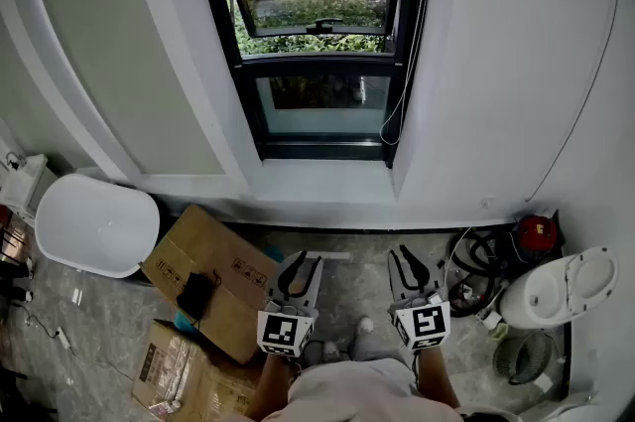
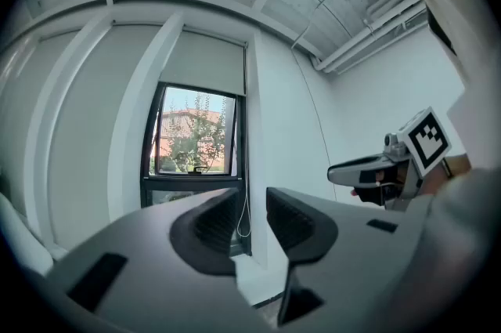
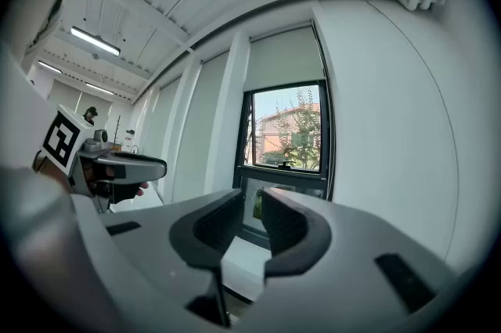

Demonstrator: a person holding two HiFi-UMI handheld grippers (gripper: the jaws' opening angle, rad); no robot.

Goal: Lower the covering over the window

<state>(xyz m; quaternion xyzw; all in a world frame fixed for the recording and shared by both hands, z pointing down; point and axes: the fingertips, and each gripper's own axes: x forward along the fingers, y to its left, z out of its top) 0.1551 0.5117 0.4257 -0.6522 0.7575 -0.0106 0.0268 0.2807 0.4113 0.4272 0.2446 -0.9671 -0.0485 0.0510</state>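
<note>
- Left gripper [image 1: 298, 273]: held level at the near edge of the scene and pointing toward the far wall. Its jaws are released and stand apart with nothing between them (only the distant wall and window show through the gap).
- Right gripper [image 1: 409, 266]: just beside the left one and also level. Its jaws are parted by a narrow gap and hold nothing.
- Window [image 1: 317, 63]: dark-framed and set in the far white wall, well apart from both grippers. Trees and a building show through the glass.
- Covering [image 2: 205, 65]: a pale roller shade drawn over only the top of the window opening. Its lower edge runs straight across above the glass.
- Cord [image 1: 395, 112]: a thin loop hanging along the right side of the window frame. Neither gripper touches it.
- Cardboard boxes [image 1: 213, 276]: on the floor at near left, with a small black object [image 1: 195, 294] lying on the upper one.
- White tub [image 1: 94, 223]: left of the boxes, near the wall.
- White appliance [image 1: 561, 289]: on the floor at far right, beside a red item [image 1: 537, 233] with dark coiled hose.
</note>
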